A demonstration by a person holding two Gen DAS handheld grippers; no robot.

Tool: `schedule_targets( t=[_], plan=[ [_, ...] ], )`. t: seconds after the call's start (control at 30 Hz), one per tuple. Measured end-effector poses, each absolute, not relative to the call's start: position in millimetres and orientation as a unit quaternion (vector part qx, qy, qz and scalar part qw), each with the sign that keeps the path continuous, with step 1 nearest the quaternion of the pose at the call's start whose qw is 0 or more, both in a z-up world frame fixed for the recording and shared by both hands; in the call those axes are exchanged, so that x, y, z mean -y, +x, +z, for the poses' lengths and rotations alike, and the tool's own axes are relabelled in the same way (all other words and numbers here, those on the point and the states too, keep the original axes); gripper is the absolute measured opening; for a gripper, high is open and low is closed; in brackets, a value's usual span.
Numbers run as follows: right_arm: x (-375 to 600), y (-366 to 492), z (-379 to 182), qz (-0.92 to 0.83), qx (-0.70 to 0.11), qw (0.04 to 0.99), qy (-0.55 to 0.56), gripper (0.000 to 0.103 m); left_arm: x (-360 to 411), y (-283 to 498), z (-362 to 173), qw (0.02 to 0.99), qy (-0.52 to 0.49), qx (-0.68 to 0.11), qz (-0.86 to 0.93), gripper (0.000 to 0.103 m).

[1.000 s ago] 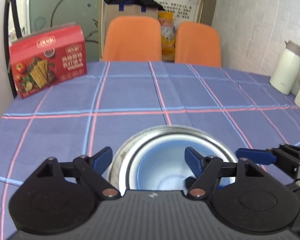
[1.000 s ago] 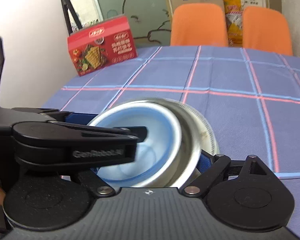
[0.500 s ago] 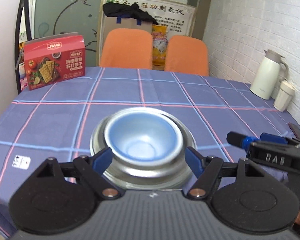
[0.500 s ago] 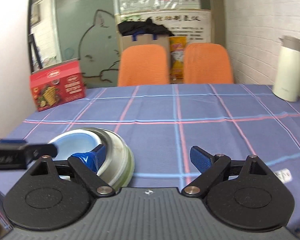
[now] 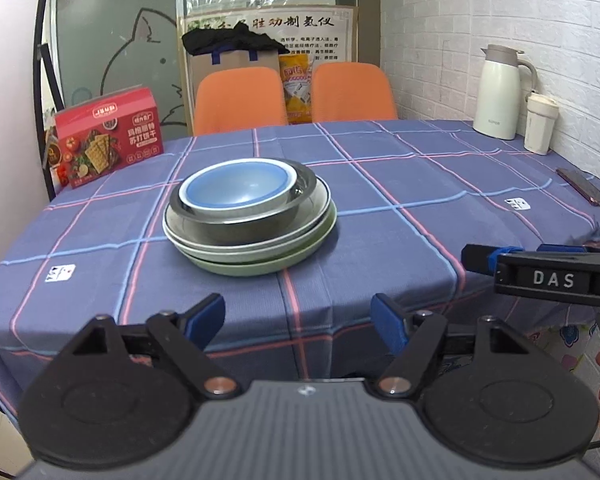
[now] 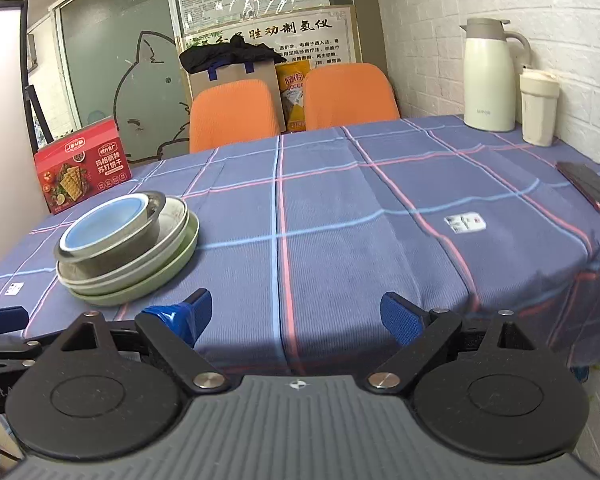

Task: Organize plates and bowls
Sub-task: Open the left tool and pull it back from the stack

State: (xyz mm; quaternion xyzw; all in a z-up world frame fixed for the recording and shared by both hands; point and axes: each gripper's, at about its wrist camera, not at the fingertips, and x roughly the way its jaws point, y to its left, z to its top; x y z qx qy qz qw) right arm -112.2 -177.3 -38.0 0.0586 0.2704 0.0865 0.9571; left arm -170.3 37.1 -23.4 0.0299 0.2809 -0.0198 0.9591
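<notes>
1. A tabletop [image 5: 400,184] covered in a blue cloth with pink and light-blue grid lines fills both wrist views.
2. On it stands one stack of dishes: a blue bowl [image 5: 238,188] nests inside a steel bowl [image 5: 300,194], which sits in a pale plate [image 5: 260,242], which rests on a green plate [image 5: 300,254] at the bottom.
3. In the left wrist view the stack lies ahead and slightly left of centre; in the right wrist view it lies to the left, near the tabletop's front edge.
4. The left gripper [image 5: 298,322] hangs in front of the tabletop's near edge, its jaws wide apart and holding nothing, well apart from the stack.
5. The right gripper [image 6: 296,316] is likewise off the near edge, its jaws spread with nothing between them. It also shows from the side at the right of the left wrist view.
6. A red cracker box [image 5: 108,136] stands at the far left of the tabletop.
7. A white thermos jug [image 6: 490,76] and a cream cup [image 6: 538,108] stand together at the far right, against a white brick wall.
8. A dark phone [image 6: 588,186] lies flat near the right edge.
9. Two orange chairs [image 5: 238,100] stand behind the far side.
</notes>
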Motion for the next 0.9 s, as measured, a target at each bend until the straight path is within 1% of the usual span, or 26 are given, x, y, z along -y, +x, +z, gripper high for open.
schedule_targets(
  t=[0.2,0.6,0.9],
  plan=[
    [169.9,-129.2,-38.2,0.114,-0.267,0.956,0.053,0.079,-37.6,-190.4,-20.5,0.965,0.035,-0.26,-0.023,0.074],
    [159.1,-138.2,-37.3,0.141,-0.258,0.954,0.056,0.079,-43.4,-191.6,-23.3,0.963,0.016,-0.269,-0.027,0.074],
    [158.3,-142.1,-36.1,0.149,-0.257,0.953,0.066,0.079,-48.9,-196.3,-19.5,0.967,0.002,-0.254,-0.029,0.074]
  ],
)
